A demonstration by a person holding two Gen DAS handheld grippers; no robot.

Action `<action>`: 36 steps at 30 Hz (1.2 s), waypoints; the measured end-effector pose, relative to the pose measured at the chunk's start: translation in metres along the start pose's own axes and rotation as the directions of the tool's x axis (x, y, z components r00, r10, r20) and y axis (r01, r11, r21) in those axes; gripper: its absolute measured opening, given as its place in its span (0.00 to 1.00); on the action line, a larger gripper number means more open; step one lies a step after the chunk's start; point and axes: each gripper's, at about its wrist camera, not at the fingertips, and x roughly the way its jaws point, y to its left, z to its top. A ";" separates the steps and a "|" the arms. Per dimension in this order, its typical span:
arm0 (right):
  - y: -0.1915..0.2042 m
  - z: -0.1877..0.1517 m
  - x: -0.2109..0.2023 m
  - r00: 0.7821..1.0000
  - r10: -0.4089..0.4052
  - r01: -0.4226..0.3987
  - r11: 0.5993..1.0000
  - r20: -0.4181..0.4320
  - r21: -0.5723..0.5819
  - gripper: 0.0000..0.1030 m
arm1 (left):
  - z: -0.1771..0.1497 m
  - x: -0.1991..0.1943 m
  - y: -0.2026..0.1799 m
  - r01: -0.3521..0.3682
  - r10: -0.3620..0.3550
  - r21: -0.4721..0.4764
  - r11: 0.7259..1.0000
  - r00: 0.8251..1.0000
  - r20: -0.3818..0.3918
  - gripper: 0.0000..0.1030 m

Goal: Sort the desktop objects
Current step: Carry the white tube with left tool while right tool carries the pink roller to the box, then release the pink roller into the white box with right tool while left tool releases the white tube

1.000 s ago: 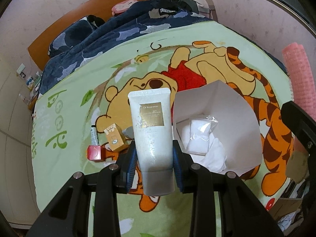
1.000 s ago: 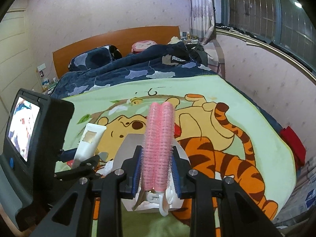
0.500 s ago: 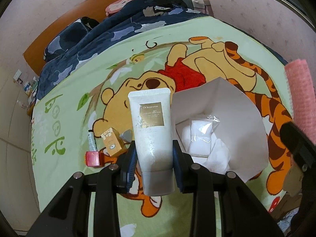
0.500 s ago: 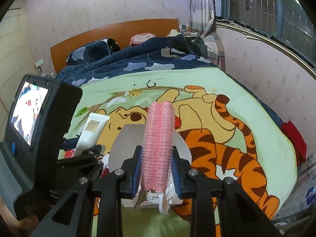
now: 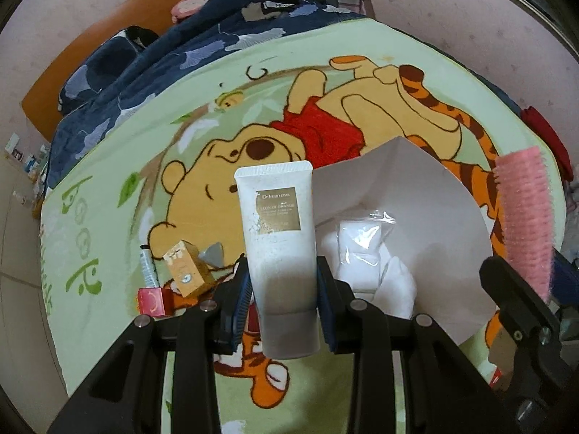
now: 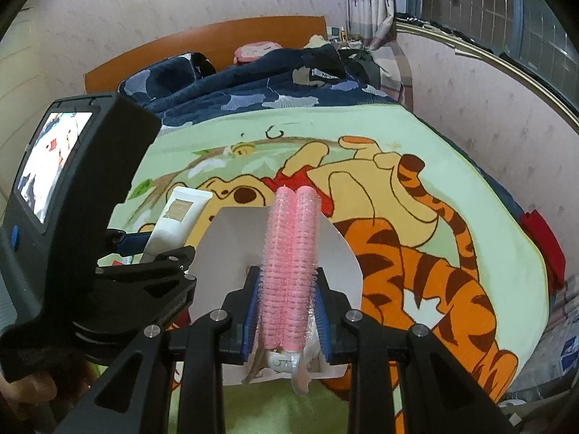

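My left gripper (image 5: 282, 289) is shut on a white cosmetic tube (image 5: 278, 238) with a gold label and holds it above the bed, just left of a white paper box (image 5: 427, 195). The box holds a clear plastic packet (image 5: 362, 238) and white cloth. My right gripper (image 6: 287, 300) is shut on a pink hair-roller clip (image 6: 291, 260) and holds it over the same box (image 6: 231, 238). The roller also shows at the right in the left wrist view (image 5: 524, 217). The tube also shows in the right wrist view (image 6: 173, 220).
On the cartoon blanket (image 5: 119, 217) left of the box lie a small orange carton (image 5: 188, 267), a red cube (image 5: 152, 302), a thin vial (image 5: 148, 264) and a grey piece (image 5: 213, 253). A dark blue quilt (image 5: 181, 47) is heaped by the headboard.
Both grippers have shifted slightly with their loads; the pink roller has come closer to the box in the left wrist view. Both grips are unchanged.
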 end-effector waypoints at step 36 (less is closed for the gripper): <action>-0.015 0.004 -0.003 0.999 0.029 -0.027 0.998 -0.024 0.062 0.34 | 0.006 -0.007 -0.003 -0.005 0.005 0.100 0.995 1.000 -0.005 0.76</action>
